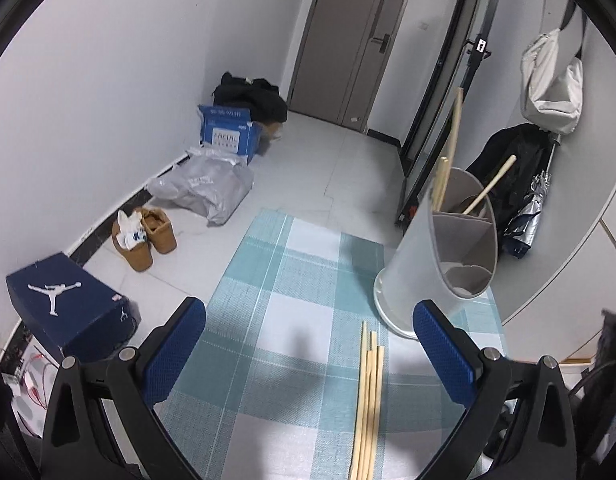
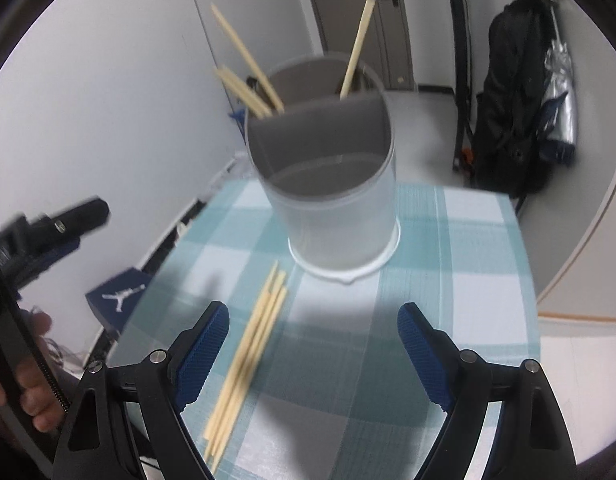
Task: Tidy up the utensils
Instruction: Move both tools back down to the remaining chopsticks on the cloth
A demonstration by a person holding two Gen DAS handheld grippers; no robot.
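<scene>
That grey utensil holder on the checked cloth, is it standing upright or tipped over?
Upright: the utensil holder stands on its white base on the cloth, open top up.

Left wrist view: looks forward and down along two blue-padded black fingers, from above the near end of the teal-and-white checked tablecloth [image 1: 291, 280], with the floor, wall and grey door [image 1: 348, 40] beyond. Right wrist view: also tilted down, set nearer to the frosted grey divided utensil holder [image 2: 332, 216], which stands centred ahead. Shared: the cloth, the holder [image 1: 424, 264], the bundle of pale wooden chopsticks [image 1: 370, 400] [image 2: 247, 360], the dark blue shoebox [image 1: 67, 304] [image 2: 119, 300].
</scene>
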